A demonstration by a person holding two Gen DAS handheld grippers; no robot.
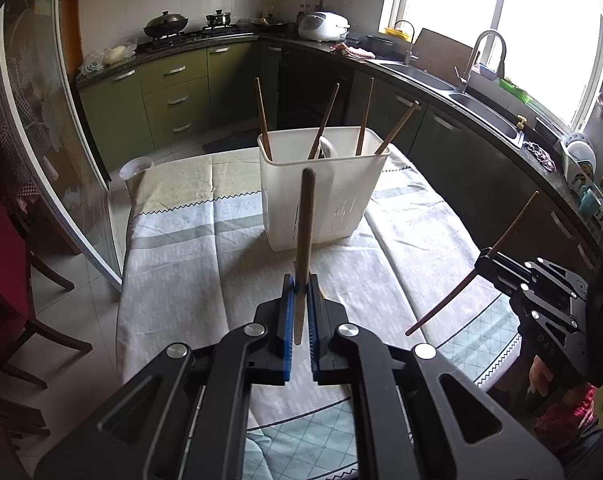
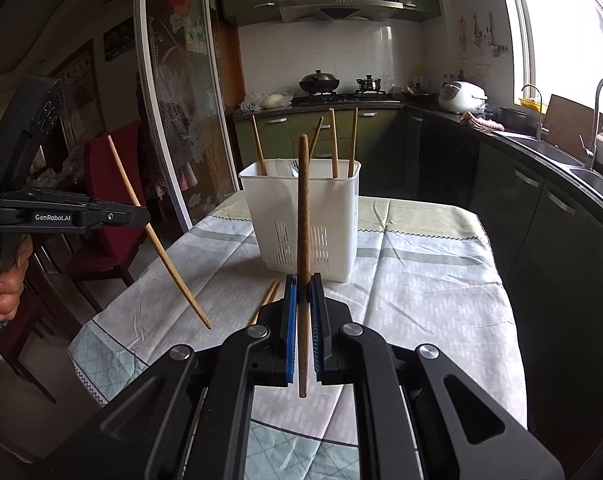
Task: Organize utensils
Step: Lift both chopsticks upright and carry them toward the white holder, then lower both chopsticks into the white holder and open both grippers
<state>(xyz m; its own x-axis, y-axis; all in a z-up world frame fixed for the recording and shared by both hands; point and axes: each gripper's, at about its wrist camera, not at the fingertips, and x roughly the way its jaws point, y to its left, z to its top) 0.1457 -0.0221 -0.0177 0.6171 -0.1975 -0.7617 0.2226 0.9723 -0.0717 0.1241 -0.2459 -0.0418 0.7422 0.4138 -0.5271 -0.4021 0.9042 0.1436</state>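
A white utensil holder [image 1: 321,196] stands on the clothed table, with several wooden chopsticks [image 1: 262,116] and a white utensil upright inside; it also shows in the right wrist view [image 2: 301,216]. My left gripper [image 1: 300,284] is shut on a wooden chopstick [image 1: 304,232], held upright above the table short of the holder. My right gripper [image 2: 302,284] is shut on a darker chopstick [image 2: 303,216], also upright. Each gripper shows in the other view, the right gripper [image 1: 479,266] at the right and the left gripper [image 2: 147,216] at the left. Two more chopsticks [image 2: 267,300] lie on the cloth near the holder.
The table has a patterned cloth [image 1: 205,264]. A small white cup [image 1: 135,168] stands at its far left corner. Dark wooden chairs [image 1: 25,320] stand left of the table. Kitchen counters with a sink [image 1: 485,108] and a stove [image 1: 189,32] run behind.
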